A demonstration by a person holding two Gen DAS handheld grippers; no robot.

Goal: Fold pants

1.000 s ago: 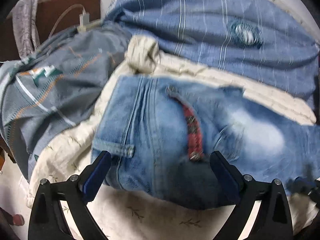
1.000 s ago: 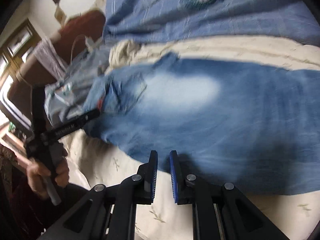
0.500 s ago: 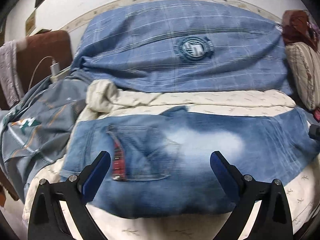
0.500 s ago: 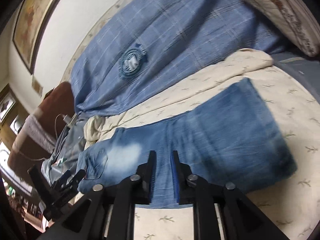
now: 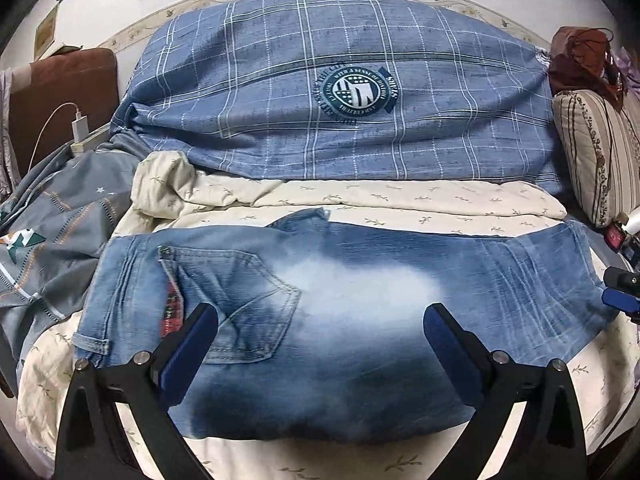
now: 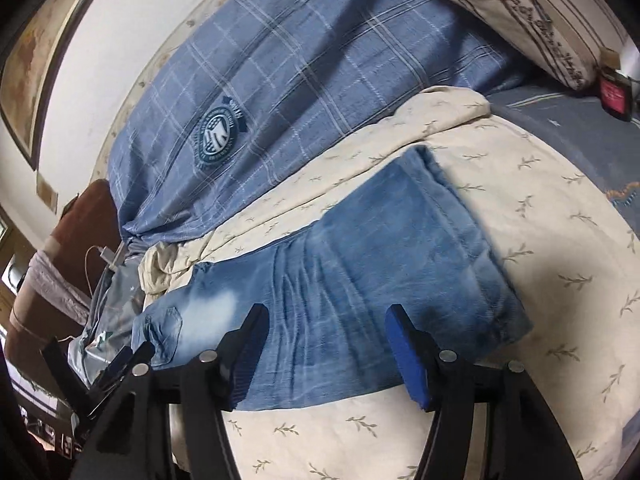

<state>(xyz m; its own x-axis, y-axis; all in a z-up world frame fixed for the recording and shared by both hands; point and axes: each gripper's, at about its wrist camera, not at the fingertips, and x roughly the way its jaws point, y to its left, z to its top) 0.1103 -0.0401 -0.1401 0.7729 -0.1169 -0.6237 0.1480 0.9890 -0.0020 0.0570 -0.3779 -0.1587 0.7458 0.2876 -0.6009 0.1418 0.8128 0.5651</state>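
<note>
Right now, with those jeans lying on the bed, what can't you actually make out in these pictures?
- Underside of the jeans: hidden by the denim itself in both views, so the number of folded layers is unclear.
- Badge lettering on the blue checked quilt: too small in both views.
- Right tongs in the left view: cut off by the right edge.
- Pink item by the striped pillow: blurred in the right view.

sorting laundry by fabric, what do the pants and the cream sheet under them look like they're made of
Pants: looks like denim, a matte light blue with a bleached whitish patch, heavy stitched seams and a sewn back pocket.
Cream sheet: seems a soft woven cotton or a blend, matte, printed with small leaf sprigs; it wrinkles loosely near its bunched corner. The exact fibre cannot be told from the look.
</note>
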